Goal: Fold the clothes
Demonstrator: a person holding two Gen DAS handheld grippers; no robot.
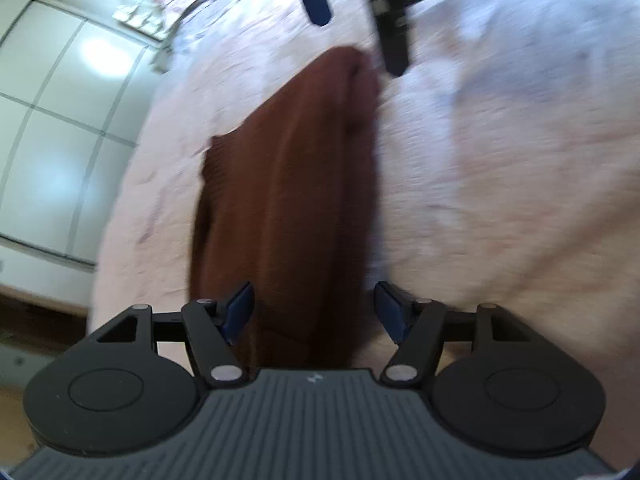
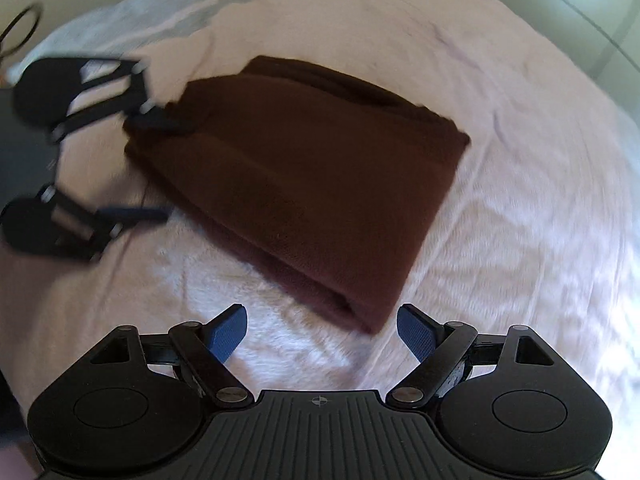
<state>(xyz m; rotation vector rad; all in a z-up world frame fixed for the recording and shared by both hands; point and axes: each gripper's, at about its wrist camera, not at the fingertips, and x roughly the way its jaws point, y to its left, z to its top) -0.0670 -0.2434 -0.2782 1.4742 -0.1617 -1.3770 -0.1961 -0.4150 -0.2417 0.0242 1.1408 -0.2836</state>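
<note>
Cloth point(image 2: 304, 184), brown and folded, lies on the pink bed point(image 2: 500, 240). Nearest in the right wrist view, the right tool point(image 2: 322, 336) hangs with its jaws wide apart and empty, just short of the cloth's near corner. Farther off, the left tool point(image 2: 160, 168) stands spread at the cloth's far-left end, one finger point(image 2: 160, 122) over its edge, pads not pressing. Beyond the bed, white cupboards point(image 1: 60, 120).
</note>
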